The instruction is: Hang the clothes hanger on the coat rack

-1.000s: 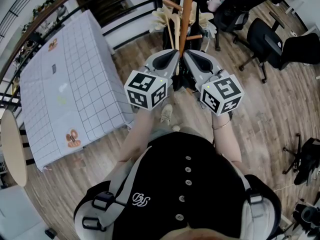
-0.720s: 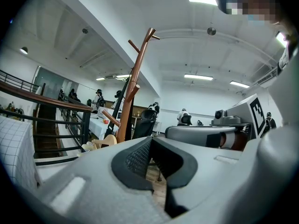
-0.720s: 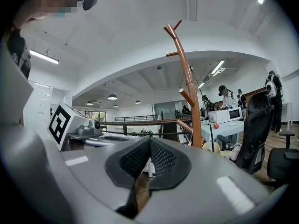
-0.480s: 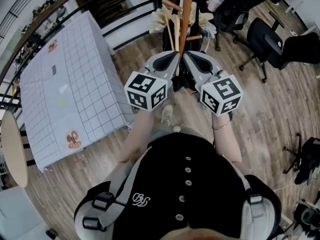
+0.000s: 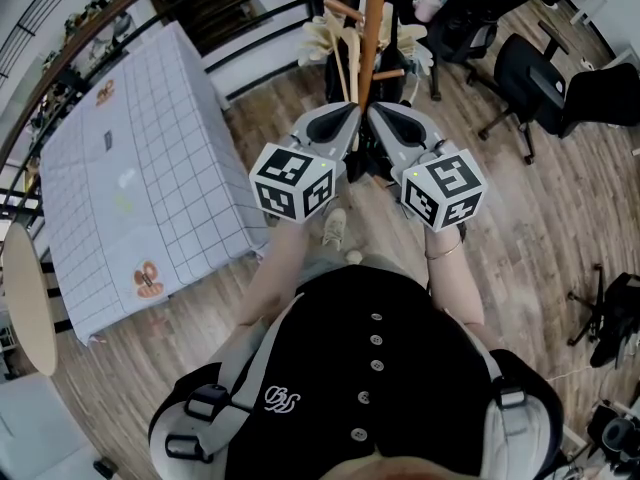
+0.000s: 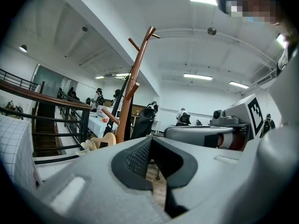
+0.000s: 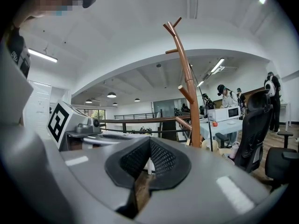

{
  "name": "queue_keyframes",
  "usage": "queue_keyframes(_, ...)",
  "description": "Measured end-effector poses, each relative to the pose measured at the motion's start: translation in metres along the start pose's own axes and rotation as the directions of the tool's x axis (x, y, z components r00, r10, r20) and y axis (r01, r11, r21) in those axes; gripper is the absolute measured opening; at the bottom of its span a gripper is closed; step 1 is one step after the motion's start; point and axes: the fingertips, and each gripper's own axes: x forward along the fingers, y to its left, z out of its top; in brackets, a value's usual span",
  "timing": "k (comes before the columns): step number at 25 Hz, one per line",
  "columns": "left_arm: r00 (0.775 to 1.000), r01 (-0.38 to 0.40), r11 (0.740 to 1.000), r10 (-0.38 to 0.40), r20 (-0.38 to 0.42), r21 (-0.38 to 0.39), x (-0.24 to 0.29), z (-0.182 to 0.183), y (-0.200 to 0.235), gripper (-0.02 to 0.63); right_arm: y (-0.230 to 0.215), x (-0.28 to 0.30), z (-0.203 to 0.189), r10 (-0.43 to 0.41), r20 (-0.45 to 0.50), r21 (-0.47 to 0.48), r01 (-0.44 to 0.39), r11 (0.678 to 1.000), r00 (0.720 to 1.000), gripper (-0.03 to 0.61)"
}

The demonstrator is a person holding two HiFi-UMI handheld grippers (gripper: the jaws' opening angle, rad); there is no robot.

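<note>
A brown wooden coat rack [image 5: 372,18] with angled pegs stands straight ahead of me; it also shows in the left gripper view [image 6: 133,87] and the right gripper view [image 7: 189,87]. Pale wooden hangers [image 5: 325,38] cluster low beside its pole, one hanger [image 6: 103,141] just past the left jaws and another hanger [image 7: 211,145] right of the pole. My left gripper [image 5: 345,110] and right gripper [image 5: 377,110] are held side by side, level, short of the rack. The left gripper [image 6: 150,143] and right gripper [image 7: 149,143] are both shut with nothing between the pads.
A table under a white gridded cloth [image 5: 130,168] stands at left, with a black railing [image 5: 250,18] behind it. Black office chairs [image 5: 530,78] stand at right, a black tripod [image 5: 600,318] lies lower right, and a round tabletop [image 5: 25,298] shows at the left edge.
</note>
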Motion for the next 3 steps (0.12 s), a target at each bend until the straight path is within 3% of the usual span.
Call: queue_keyframes(3, 1.000, -0.006, 1.000, 0.006, -0.001, -0.002, 0.0002, 0.0002, 0.0013, -0.003, -0.0009, 0.0001, -0.0005, 0.002, -0.005, -0.001, -0.002, 1.000, 1.000, 0.000)
